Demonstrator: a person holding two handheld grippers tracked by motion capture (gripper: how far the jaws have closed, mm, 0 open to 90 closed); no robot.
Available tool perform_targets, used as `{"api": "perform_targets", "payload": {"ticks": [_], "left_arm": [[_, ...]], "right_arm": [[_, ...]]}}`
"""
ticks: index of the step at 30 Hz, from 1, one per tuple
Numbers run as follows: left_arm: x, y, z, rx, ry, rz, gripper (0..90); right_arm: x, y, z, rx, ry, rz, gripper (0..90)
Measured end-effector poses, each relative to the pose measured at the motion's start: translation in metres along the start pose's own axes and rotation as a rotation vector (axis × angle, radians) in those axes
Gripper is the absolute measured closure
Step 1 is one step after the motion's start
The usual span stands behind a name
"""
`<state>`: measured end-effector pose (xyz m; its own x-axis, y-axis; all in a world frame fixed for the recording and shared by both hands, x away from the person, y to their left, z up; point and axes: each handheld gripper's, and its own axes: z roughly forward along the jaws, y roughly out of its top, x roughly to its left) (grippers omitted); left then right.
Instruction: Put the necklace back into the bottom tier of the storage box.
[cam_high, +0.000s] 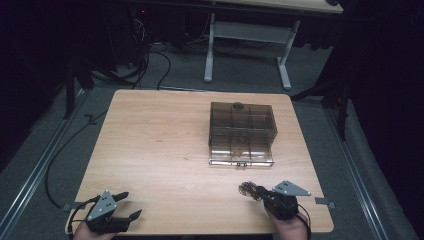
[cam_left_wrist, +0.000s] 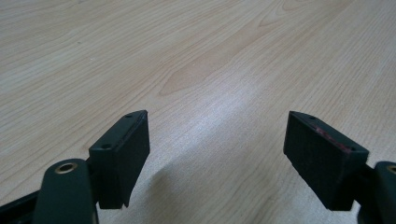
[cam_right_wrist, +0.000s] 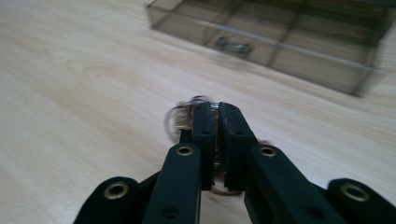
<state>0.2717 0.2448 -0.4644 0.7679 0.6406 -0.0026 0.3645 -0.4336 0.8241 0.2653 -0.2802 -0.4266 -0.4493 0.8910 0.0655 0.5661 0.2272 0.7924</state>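
The right gripper (cam_high: 256, 192) is held at the near right part of the table (cam_high: 160, 150), its jaws pressed nearly together on a small tangle of thin rings (cam_high: 245, 188); in the right gripper view the right gripper (cam_right_wrist: 216, 114) is seen with a glinting bit of that tangle caught in the narrow slit between the jaws, while loops of the rings (cam_right_wrist: 180, 119) stick out to the left of the tips; the exact kind of object cannot be told, since it is small and blurred. The left gripper (cam_high: 128, 205) is held at the near left corner of the table, well apart from the right one; its jaws are spread wide, and in the left gripper view nothing but bare wood (cam_left_wrist: 196, 70) is seen between them, the left gripper (cam_left_wrist: 217, 140) being kept just above the tabletop. A smoky see-through box (cam_high: 242, 132) with inner compartments is seen on the far right half of the table, beyond the right gripper and apart from it; a small latch (cam_high: 242, 163) is seen at the middle of its near edge; in the right gripper view the box (cam_right_wrist: 280, 37) lies ahead of the jaws, its lid closed as far as can be told. A hand is seen behind each gripper at the bottom edge of the high view.
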Motion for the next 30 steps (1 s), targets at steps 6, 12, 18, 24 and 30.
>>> {"api": "perform_targets", "payload": {"ticks": [6, 12, 18, 24, 30], "left_arm": [[0.000, 0.000, 0.000, -0.002, 0.001, 0.001, 22.9], [0.000, 0.000, 0.000, -0.003, -0.001, 0.001, 22.9], [0.000, 0.000, -0.001, -0.005, -0.002, 0.001, 22.9], [0.000, 0.000, -0.001, -0.006, -0.008, 0.004, 22.9], [0.000, 0.000, -0.001, -0.005, -0.014, 0.006, 22.9]], "right_arm": [[-0.020, -0.009, 0.000, 0.074, -0.073, 0.056, 82.4], [-0.026, -0.012, 0.003, 0.155, -0.111, 0.067, 78.1], [-0.031, 0.001, 0.001, 0.239, -0.127, 0.077, 75.4], [-0.030, 0.008, 0.003, 0.324, -0.139, 0.061, 74.6], [-0.032, 0.014, 0.006, 0.411, -0.133, 0.054, 74.0]]}}
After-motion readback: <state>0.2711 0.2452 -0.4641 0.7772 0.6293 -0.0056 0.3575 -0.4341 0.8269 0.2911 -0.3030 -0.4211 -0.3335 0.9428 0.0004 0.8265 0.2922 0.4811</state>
